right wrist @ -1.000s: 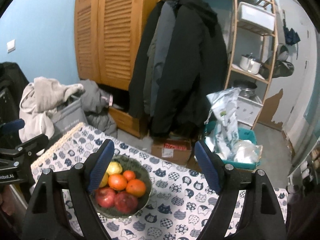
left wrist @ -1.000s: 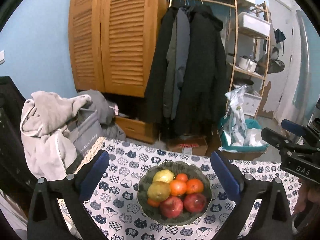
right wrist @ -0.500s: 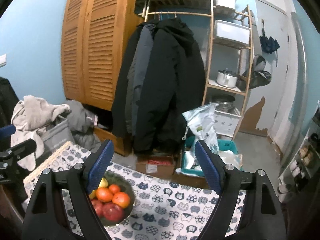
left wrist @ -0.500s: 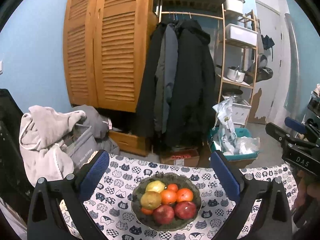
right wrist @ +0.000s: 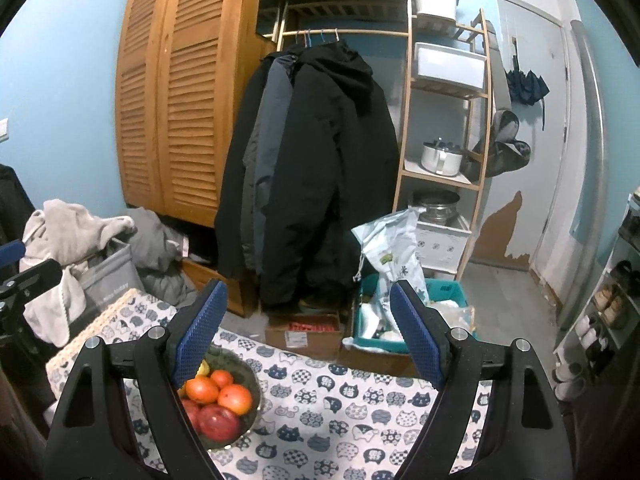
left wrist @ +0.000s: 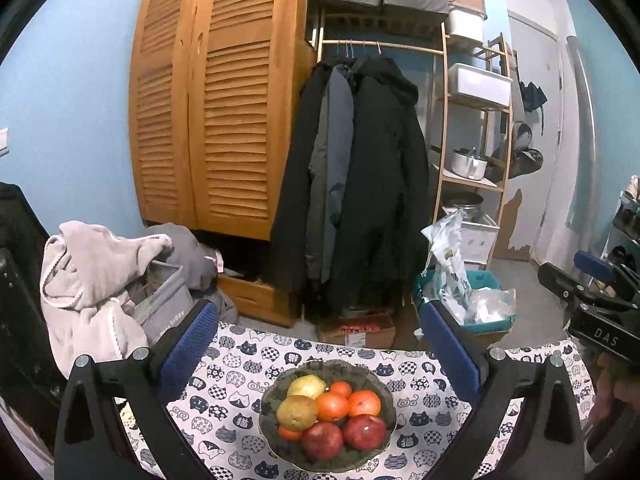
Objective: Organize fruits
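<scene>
Fruit bowl (left wrist: 384, 432) sits level, rim up, on tablecloth (left wrist: 240, 392).

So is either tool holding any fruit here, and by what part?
Nothing is held. Left tool and right tool are both open and empty; all fruit sits in the bowl.

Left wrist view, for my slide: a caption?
Open left gripper above a bowl of fruit on a cat-print tablecloth.

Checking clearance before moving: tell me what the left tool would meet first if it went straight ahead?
Probably the bowl of fruit, lying between the left tool's open fingers; depth is unclear.
</scene>
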The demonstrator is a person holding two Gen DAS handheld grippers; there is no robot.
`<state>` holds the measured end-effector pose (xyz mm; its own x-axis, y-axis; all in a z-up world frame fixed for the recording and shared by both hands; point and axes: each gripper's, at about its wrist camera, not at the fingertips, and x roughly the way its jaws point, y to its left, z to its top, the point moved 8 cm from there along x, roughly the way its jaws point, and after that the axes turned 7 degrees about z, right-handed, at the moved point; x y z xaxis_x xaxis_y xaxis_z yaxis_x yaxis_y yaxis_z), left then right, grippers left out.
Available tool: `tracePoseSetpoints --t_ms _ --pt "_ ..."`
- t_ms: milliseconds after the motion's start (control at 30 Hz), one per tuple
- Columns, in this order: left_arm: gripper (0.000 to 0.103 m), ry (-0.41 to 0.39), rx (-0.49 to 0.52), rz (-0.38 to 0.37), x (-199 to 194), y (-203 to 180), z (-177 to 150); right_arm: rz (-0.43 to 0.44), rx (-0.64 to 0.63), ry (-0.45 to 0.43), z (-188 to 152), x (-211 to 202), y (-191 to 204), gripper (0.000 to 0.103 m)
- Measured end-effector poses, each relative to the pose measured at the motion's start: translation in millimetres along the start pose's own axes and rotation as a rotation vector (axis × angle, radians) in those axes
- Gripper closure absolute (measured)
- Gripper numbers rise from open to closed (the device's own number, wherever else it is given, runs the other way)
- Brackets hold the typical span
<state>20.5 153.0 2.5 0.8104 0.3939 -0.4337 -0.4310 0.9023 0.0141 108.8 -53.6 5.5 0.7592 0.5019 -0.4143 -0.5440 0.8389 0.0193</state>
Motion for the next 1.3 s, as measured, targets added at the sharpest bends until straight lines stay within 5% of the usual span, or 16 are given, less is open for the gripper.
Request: tracePoseSetpoints --t_ms 1300 --pt "0.001 0.001 -0.039 -0.019 -6.4 -2.3 1.1 0.002 -0.005 0.002 -1.3 -3.3 2.4 0.021"
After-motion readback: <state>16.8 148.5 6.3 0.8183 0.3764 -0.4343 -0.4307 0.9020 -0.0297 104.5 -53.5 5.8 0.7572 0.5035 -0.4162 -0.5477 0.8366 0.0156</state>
